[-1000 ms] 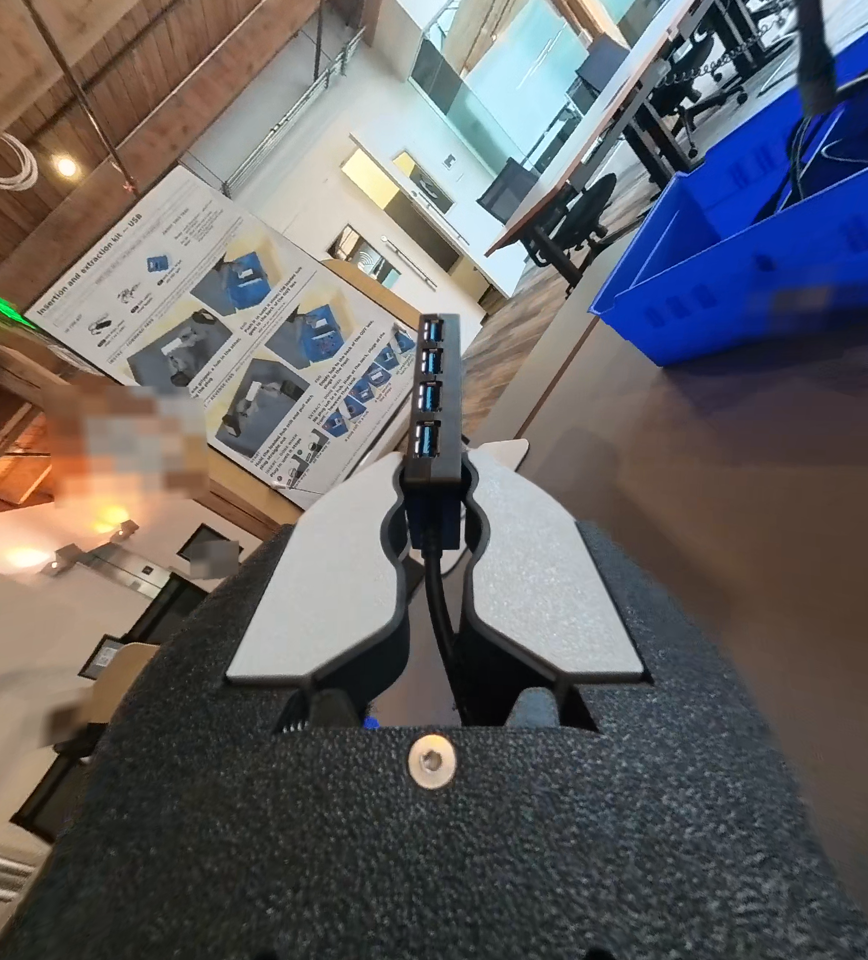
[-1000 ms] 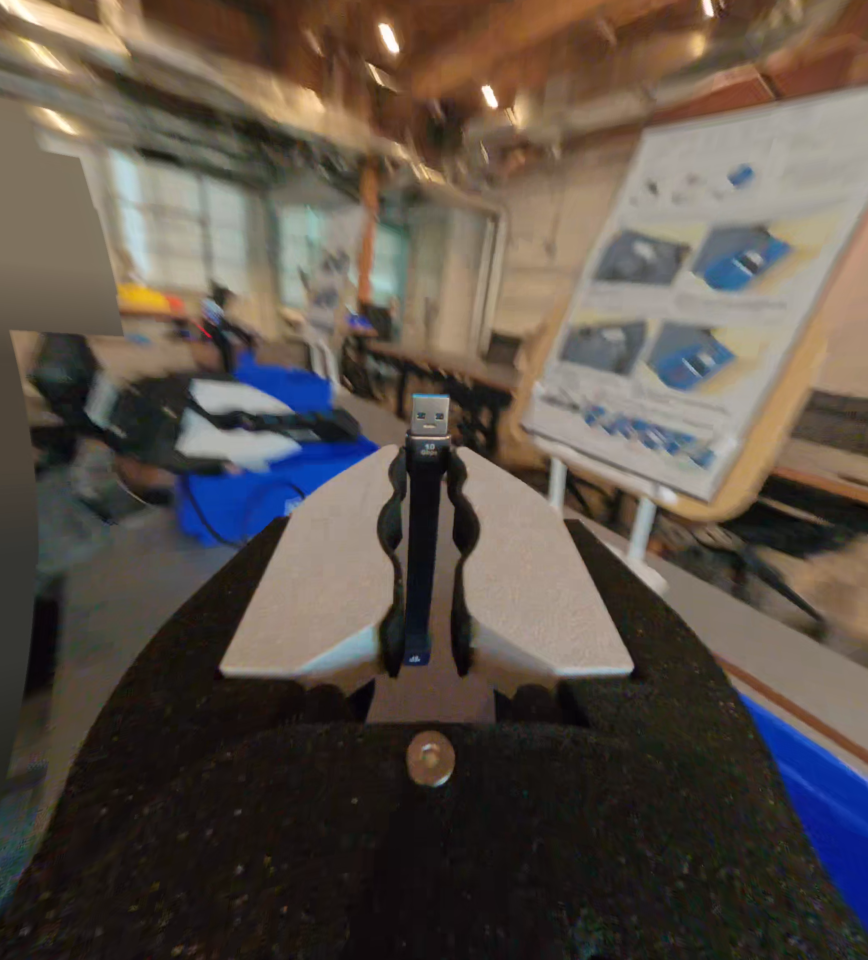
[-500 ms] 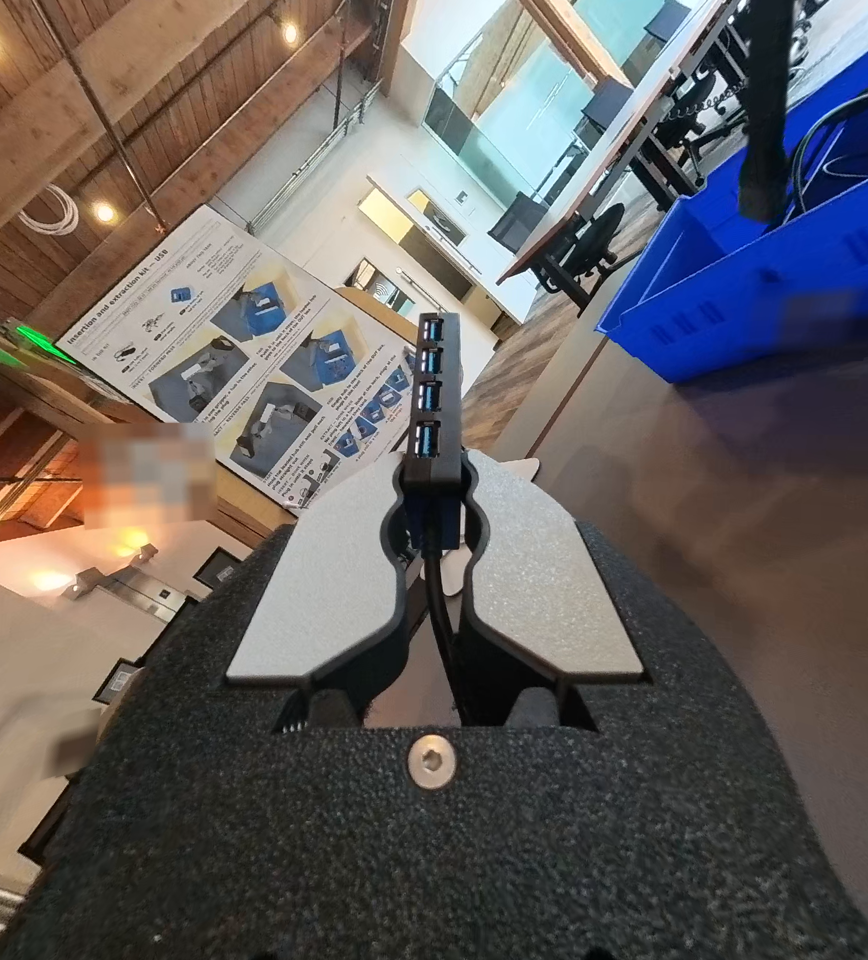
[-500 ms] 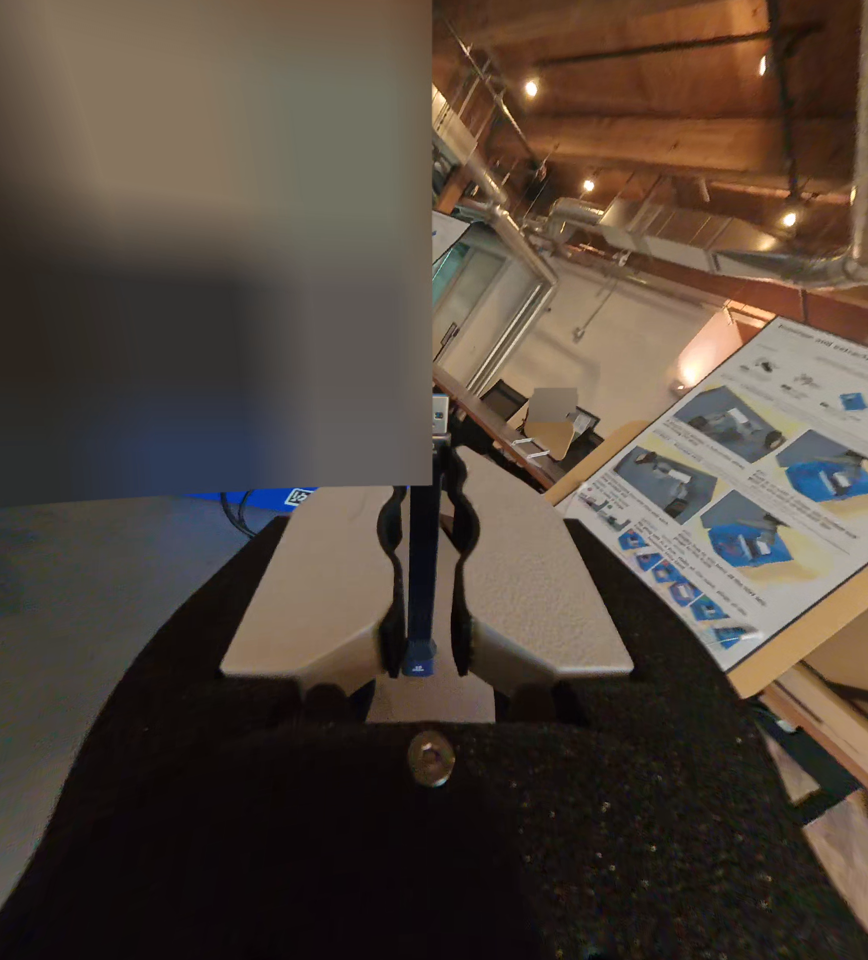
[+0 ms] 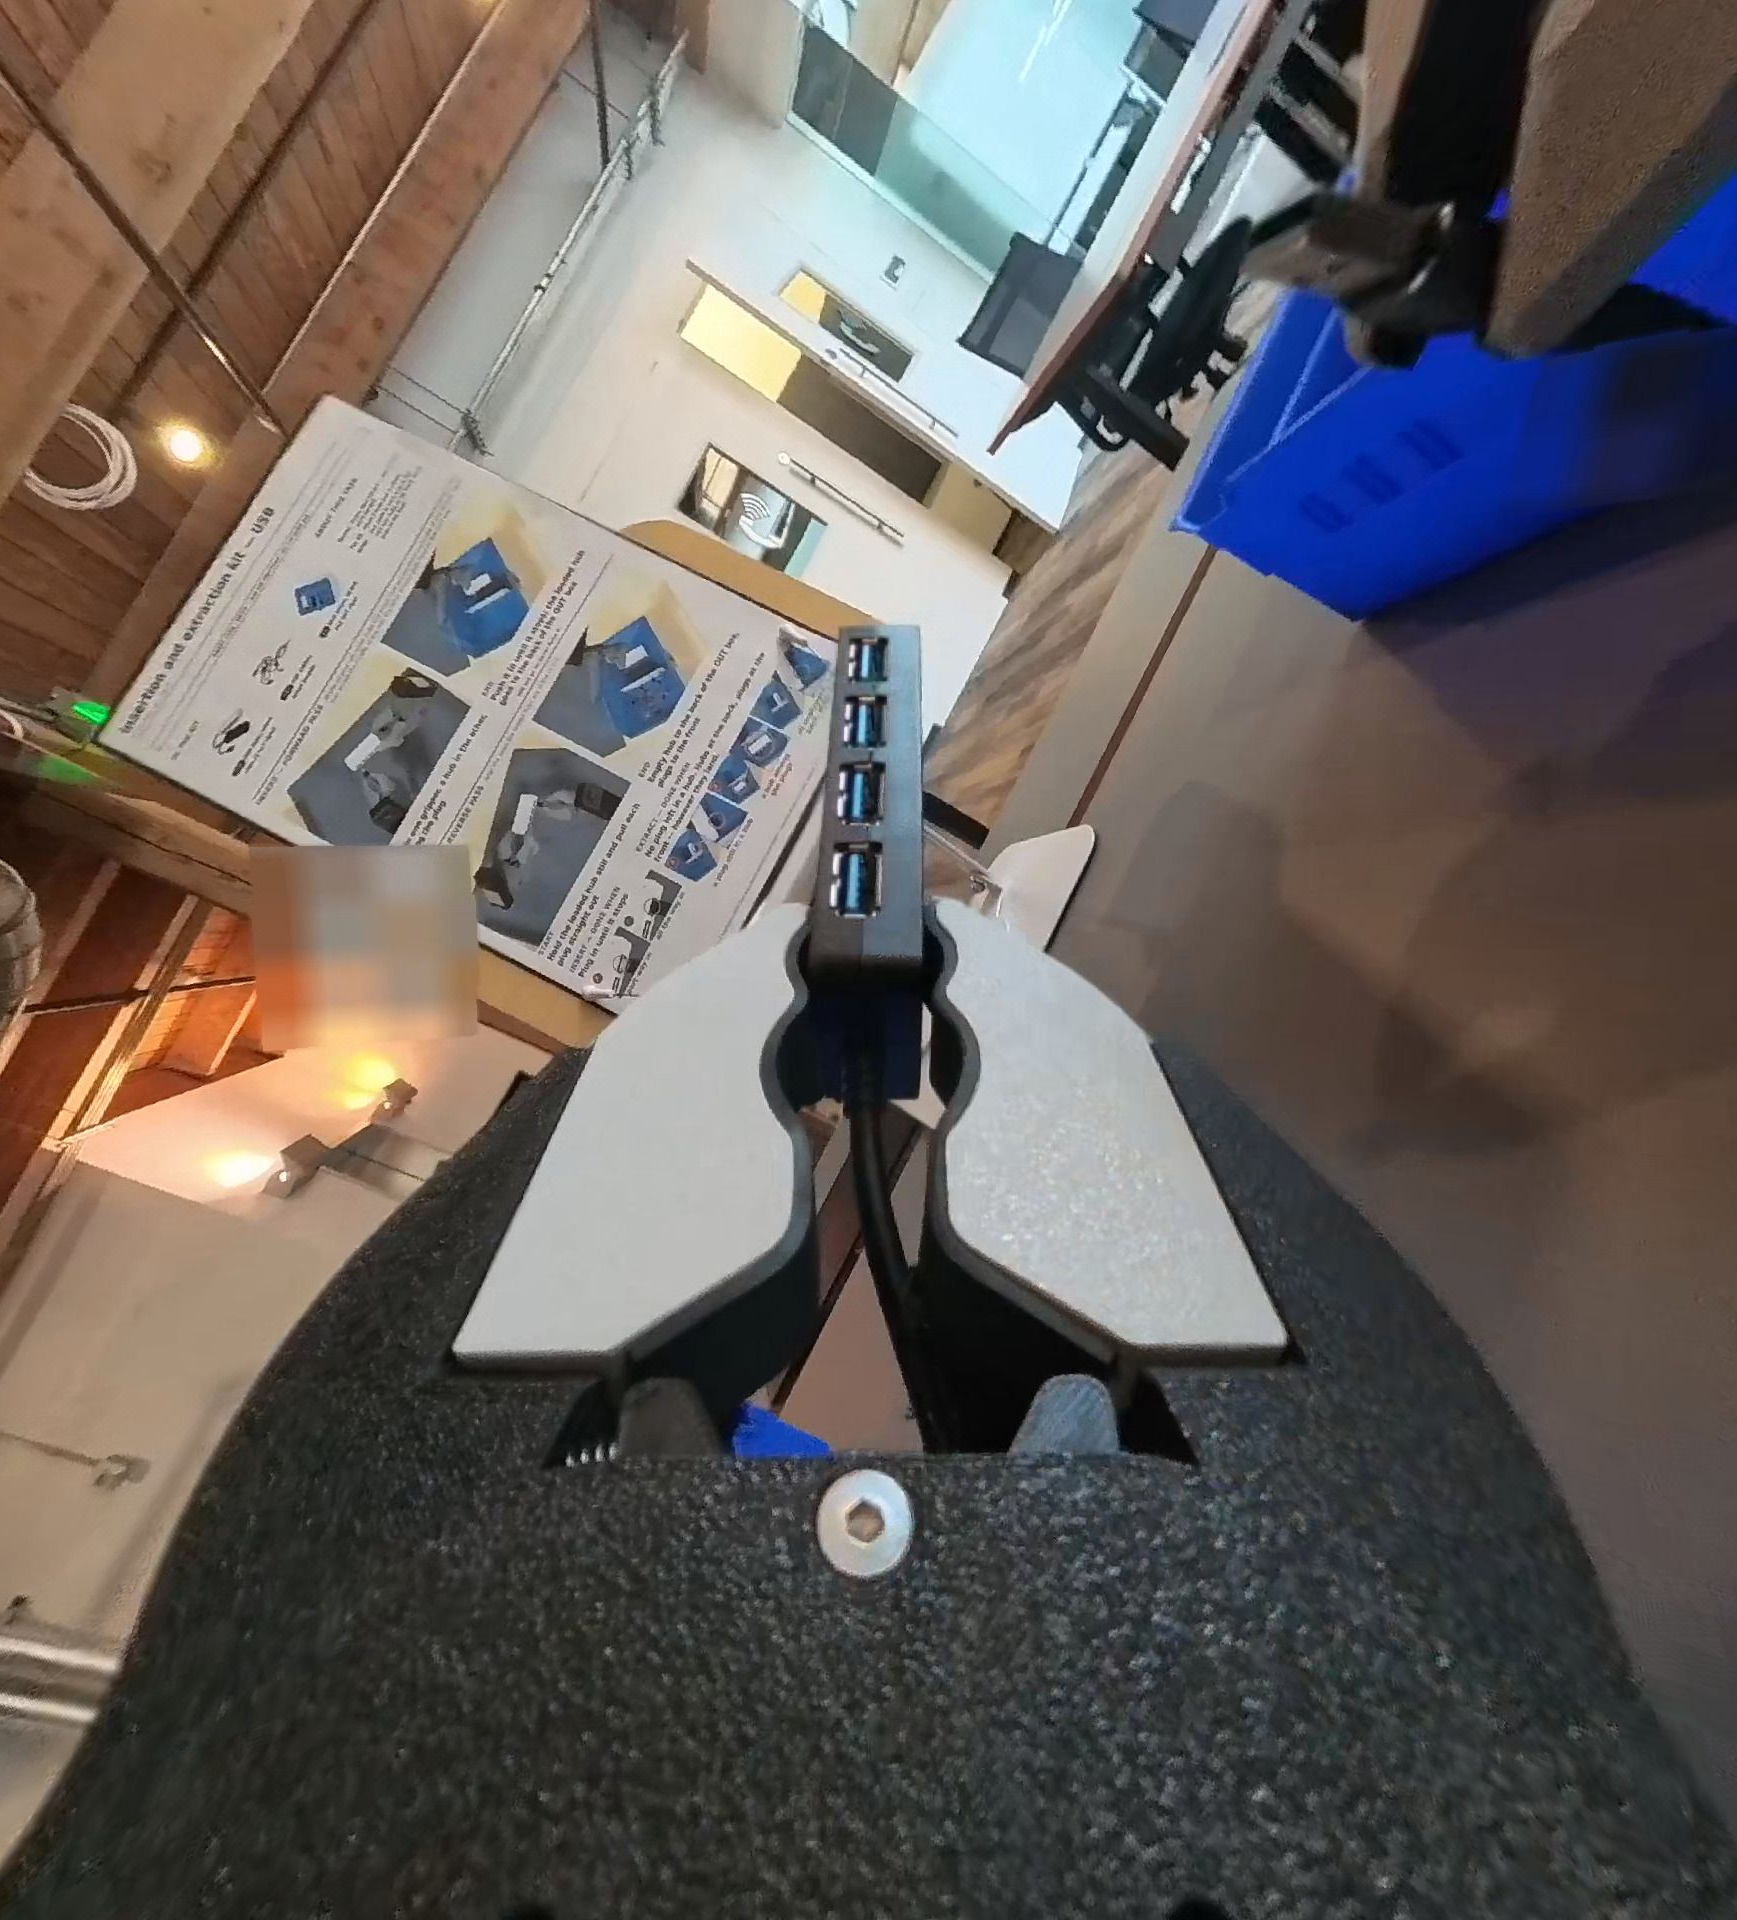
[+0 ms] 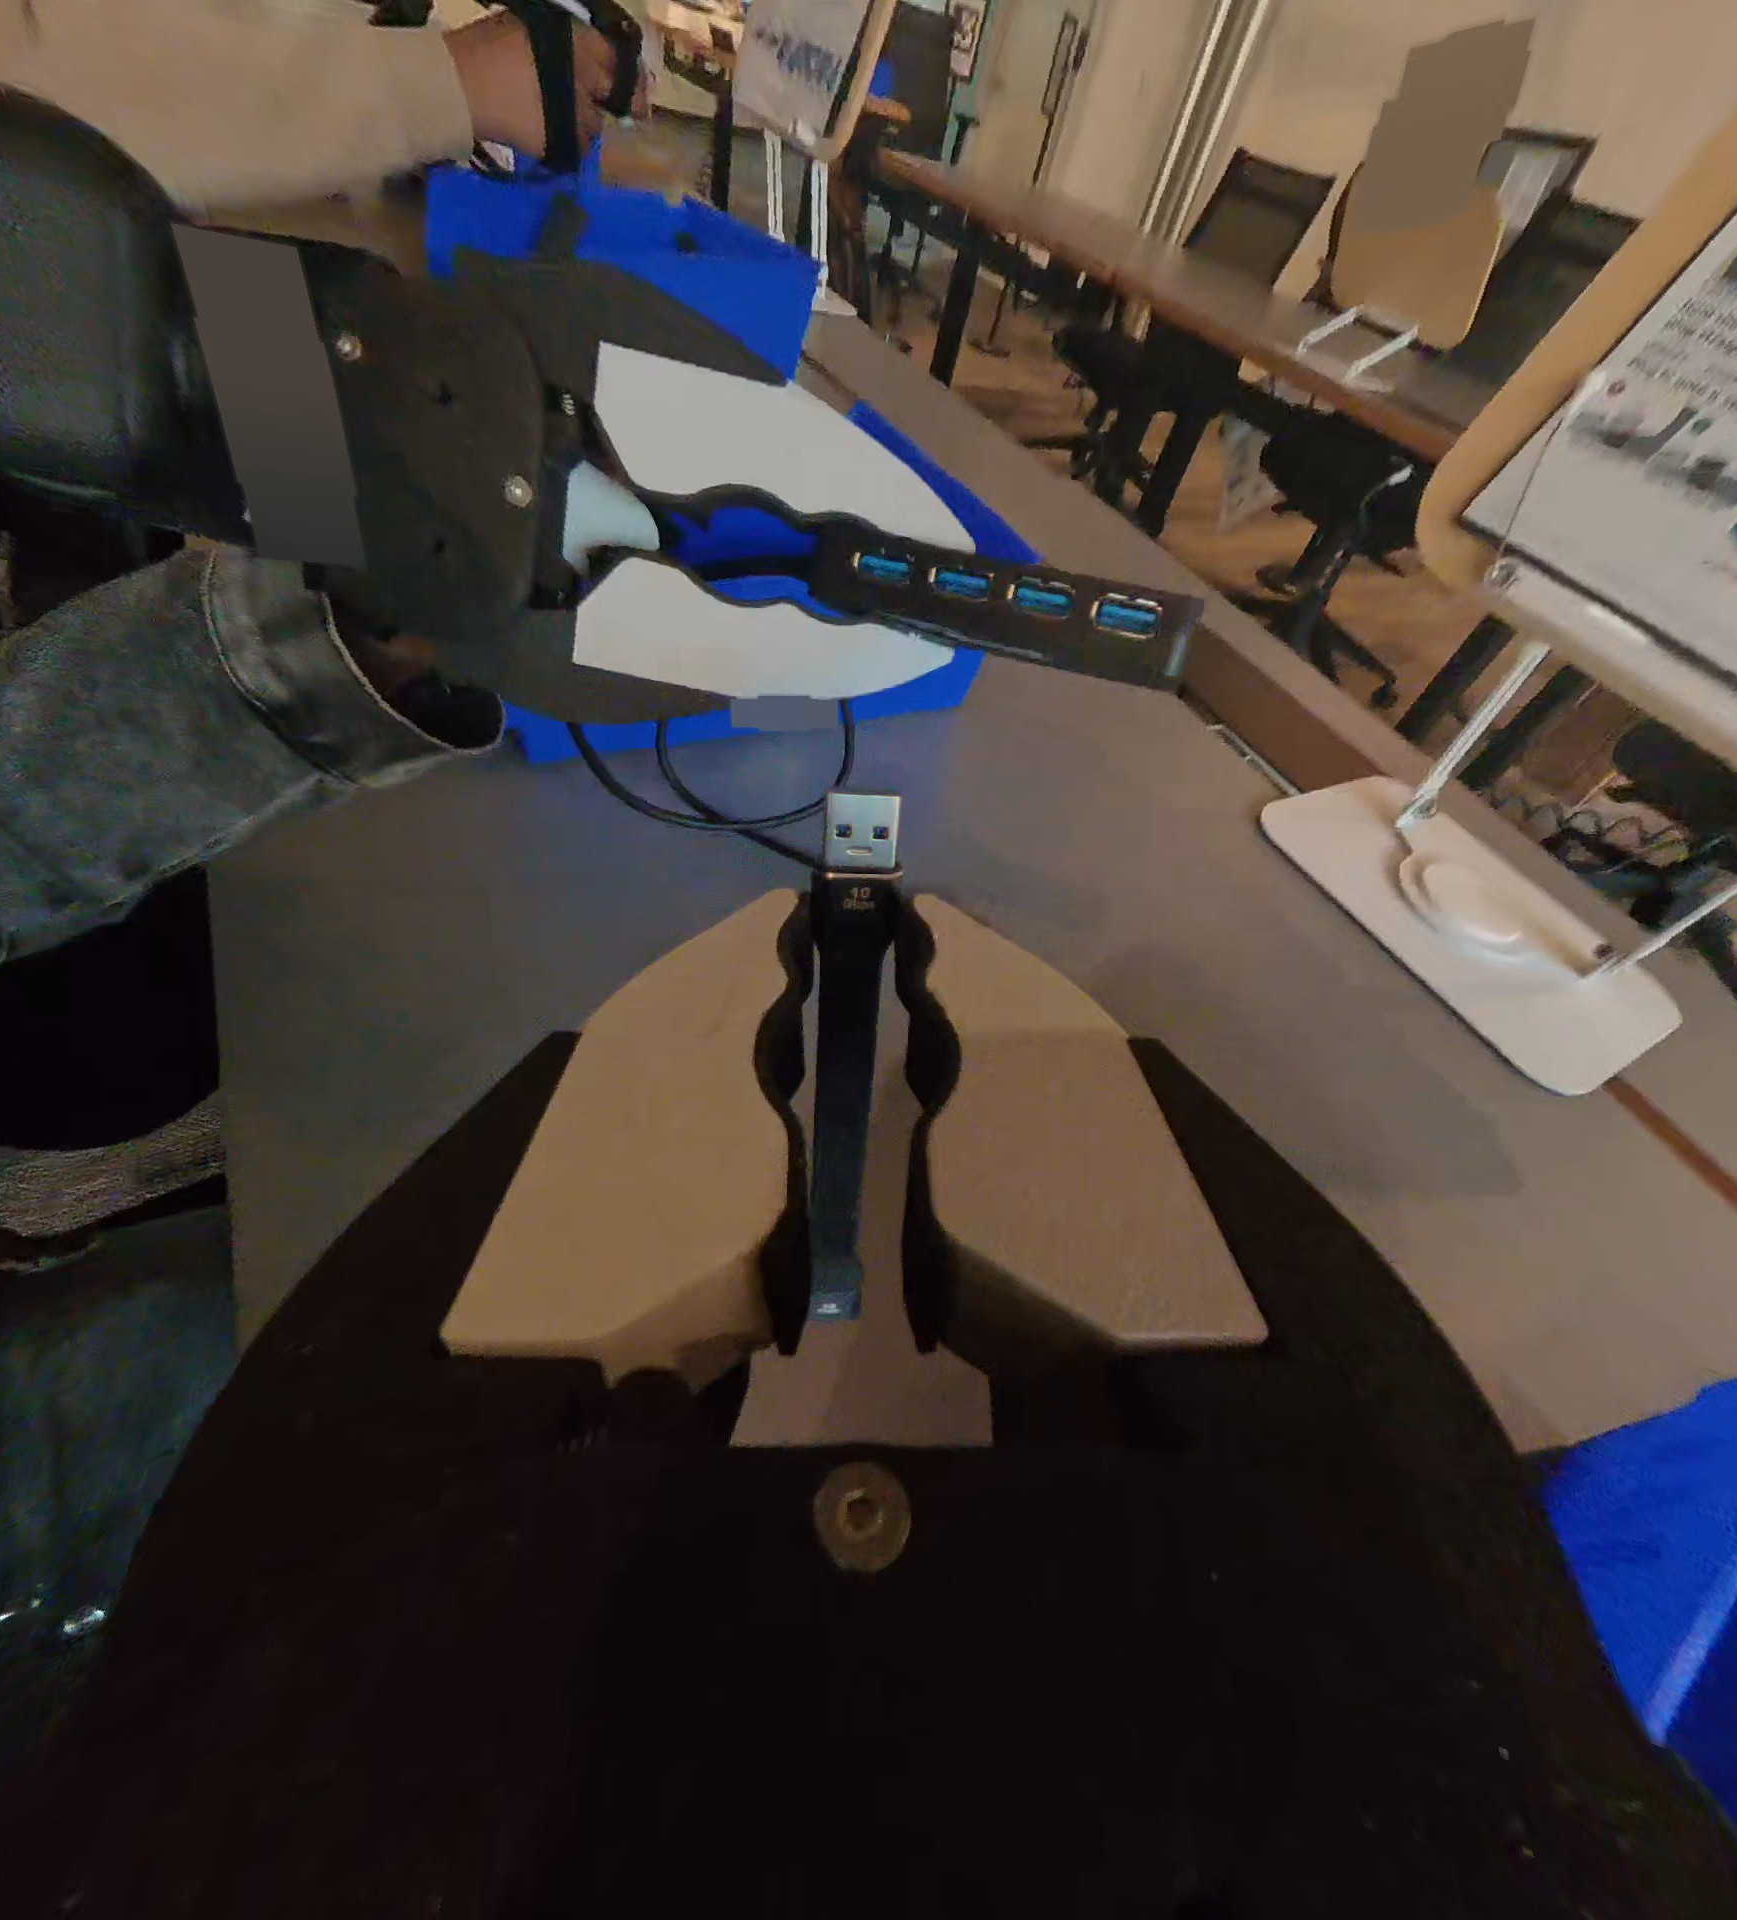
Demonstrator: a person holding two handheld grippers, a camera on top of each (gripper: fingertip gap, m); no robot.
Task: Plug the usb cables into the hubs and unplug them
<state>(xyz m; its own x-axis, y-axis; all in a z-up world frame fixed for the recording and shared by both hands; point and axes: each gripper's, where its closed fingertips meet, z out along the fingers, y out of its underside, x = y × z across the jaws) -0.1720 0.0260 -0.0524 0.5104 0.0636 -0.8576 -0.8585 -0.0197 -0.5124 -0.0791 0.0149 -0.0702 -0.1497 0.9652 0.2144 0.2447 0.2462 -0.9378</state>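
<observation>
My left gripper (image 5: 866,940) is shut on the near end of a black USB hub (image 5: 872,769) with several blue ports, all empty. The hub's black cable (image 5: 879,1174) runs back between the fingers. My right gripper (image 6: 856,914) is shut on a black USB plug (image 6: 859,842) whose metal end sticks out forward. In the right wrist view the left gripper (image 6: 791,582) holds the hub (image 6: 1009,608) level above the grey table (image 6: 1051,935), ports facing me, a little beyond and above the plug. In the left wrist view the right gripper's plug (image 5: 1363,244) shows blurred at the top right.
A blue bin (image 5: 1529,457) stands on the table, and it shows behind the left gripper in the right wrist view (image 6: 698,270). A white sign stand base (image 6: 1466,935) and instruction board (image 6: 1695,468) stand at the right. Another blue bin (image 6: 1705,1621) is at the lower right. A person's sleeve (image 6: 116,717) is at the left. About 10 cm separates my left fingertips from my right.
My right gripper has swung down and round with the plug, so it now faces the hub over the table. The left gripper has kept the hub nearly still.
</observation>
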